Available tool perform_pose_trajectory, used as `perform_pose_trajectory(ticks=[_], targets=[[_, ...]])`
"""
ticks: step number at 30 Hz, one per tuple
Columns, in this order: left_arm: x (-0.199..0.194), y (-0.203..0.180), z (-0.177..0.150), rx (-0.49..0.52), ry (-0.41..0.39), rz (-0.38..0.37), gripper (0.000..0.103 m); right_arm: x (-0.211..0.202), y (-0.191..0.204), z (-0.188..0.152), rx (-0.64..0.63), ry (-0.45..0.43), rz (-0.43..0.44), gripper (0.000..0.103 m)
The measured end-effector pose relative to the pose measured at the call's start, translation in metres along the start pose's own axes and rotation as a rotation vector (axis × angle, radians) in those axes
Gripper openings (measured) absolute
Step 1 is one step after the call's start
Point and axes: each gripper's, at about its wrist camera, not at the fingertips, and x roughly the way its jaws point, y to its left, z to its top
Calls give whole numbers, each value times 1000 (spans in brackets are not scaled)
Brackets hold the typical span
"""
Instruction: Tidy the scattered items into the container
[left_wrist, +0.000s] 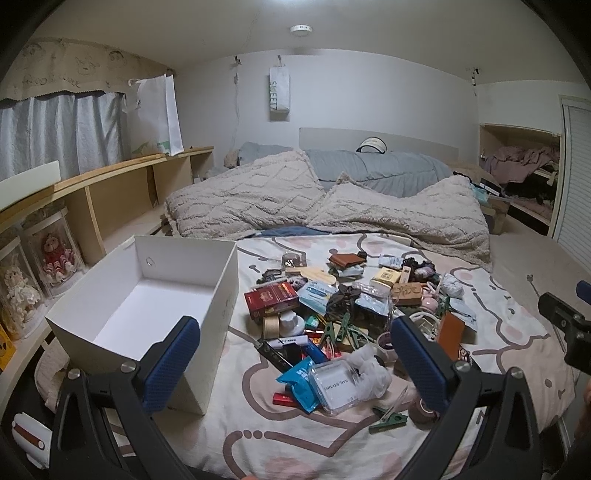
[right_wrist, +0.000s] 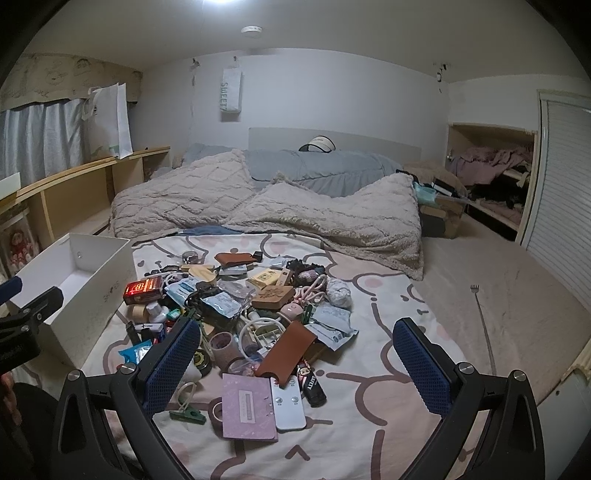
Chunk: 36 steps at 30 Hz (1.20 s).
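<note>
An empty white box stands on the bed's left side. To its right lies a heap of scattered items: a red box, a blue packet, a clear plastic case, green clips, a brown leather sleeve, a pink notebook, a white remote. My left gripper hangs open above the heap's near edge, with nothing between its fingers. My right gripper is open too, over the brown sleeve and notebook, holding nothing.
A patterned sheet covers the bed. Beige blankets and grey pillows lie behind the heap. Wooden shelves with boxed dolls run along the left. A back scratcher lies on the right.
</note>
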Motion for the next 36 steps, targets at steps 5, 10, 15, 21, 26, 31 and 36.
perform_pose_trajectory(ticks=[5,10,15,21,26,31,36], targets=[[16,-5,-12,-5,36,-25,103,12,-7,-7,37,2,2,103],[32,-16,-27,6,77,-55,103,29,-13,-16,75,41,36,103],[49,-24,-46,-1,127,-115,103,45,-15,-28,104,77,52,103],[64,-32,-69,13,173,-137,103,61,-10,-44,95,103,134,103],[70,-37,-87,34,209,-159,103,72,-3,-61,80,162,151,103],[77,-40,-106,40,262,-203,103,82,-2,-84,124,229,201,103],[80,-41,-121,38,286,-216,103,91,5,-104,105,311,218,103]])
